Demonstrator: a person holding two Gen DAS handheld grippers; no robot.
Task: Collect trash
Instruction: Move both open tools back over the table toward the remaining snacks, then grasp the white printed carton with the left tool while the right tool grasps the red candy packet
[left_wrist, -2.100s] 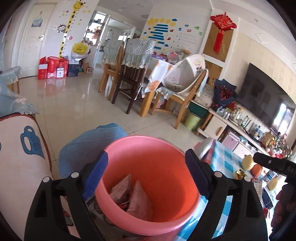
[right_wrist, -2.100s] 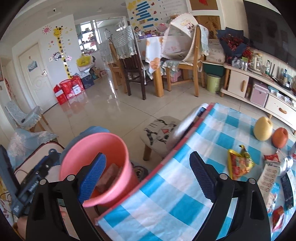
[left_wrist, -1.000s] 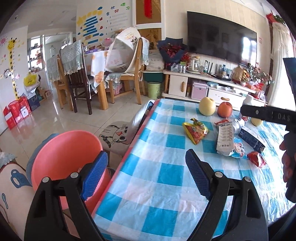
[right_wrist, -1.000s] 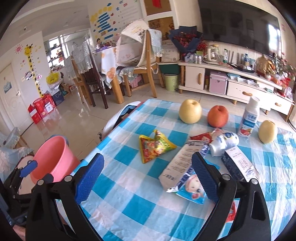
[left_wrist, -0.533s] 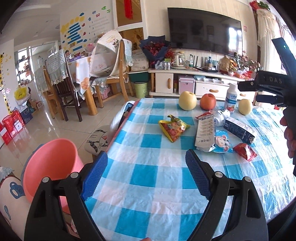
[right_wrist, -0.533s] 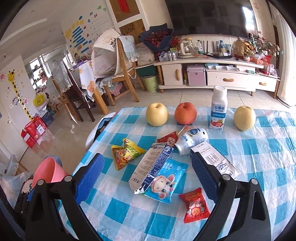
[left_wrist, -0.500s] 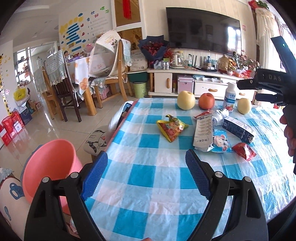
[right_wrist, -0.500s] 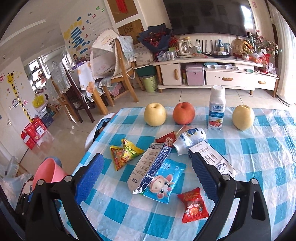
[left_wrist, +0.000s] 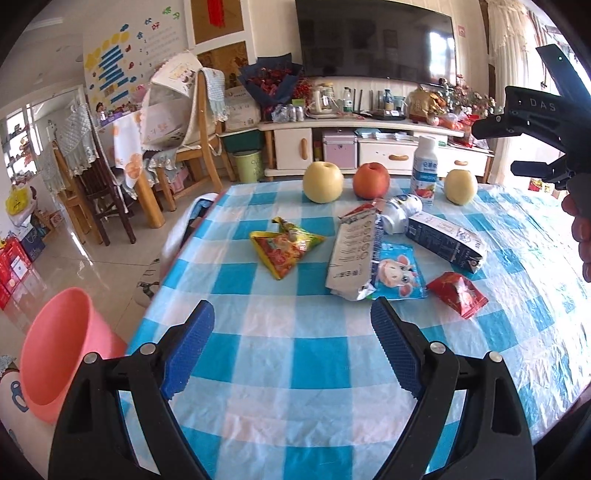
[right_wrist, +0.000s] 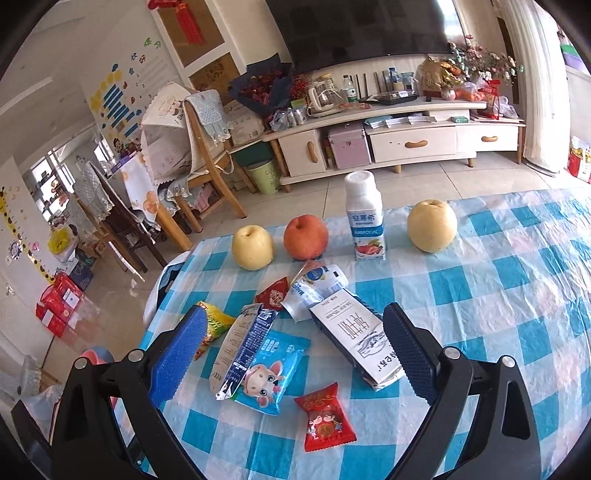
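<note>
One milk carton (right_wrist: 356, 341) lies flat, spout end probably nearest the camera.

We are noting a glossy, crinkled plastic tablecloth (left_wrist: 317, 354), shiny foil snack wrappers (right_wrist: 325, 417), a smooth pink plastic bucket (left_wrist: 55, 354), and gripper pads (left_wrist: 188, 347) looking ridged, matt blue.

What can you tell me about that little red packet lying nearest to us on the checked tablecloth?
The red packet is a small sealed wrapper of shiny foil-like film with crimped ends, printed with a round gold emblem and cartoon figures. It looks puffed, so unopened. It lies flat on the blue-and-white tablecloth, apart from the blue cartoon packet beside it. Nothing touches it, and neither gripper holds it.
</note>
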